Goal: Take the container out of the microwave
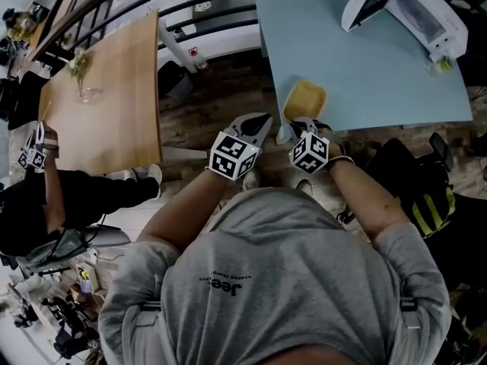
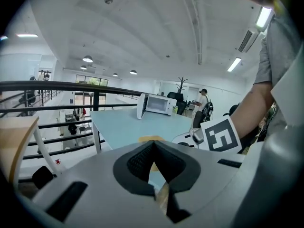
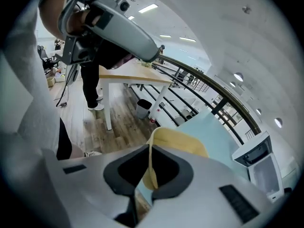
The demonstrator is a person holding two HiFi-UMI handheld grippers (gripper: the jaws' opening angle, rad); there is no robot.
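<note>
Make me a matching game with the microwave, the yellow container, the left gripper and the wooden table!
Things:
1. microwave
2. yellow container
3. left gripper
4. wooden table

States or places:
A. shut, holding nothing
B. door open
C. to the left of the blue table
D. rim pinched by the right gripper

Pairs: 1-B, 2-D, 3-A, 4-C

Bright, even indoor light fills the room. In the left gripper view, ceiling strip lights [image 2: 262,17] high above the blue table [image 2: 123,125] glare white, and the tabletop looks pale. The head view is dimmer, its colours muted, and straight lines beyond the table bow. Both gripper views curve into dark round borders. The yellow container [image 3: 178,141] at the table's near edge looks soft.
</note>
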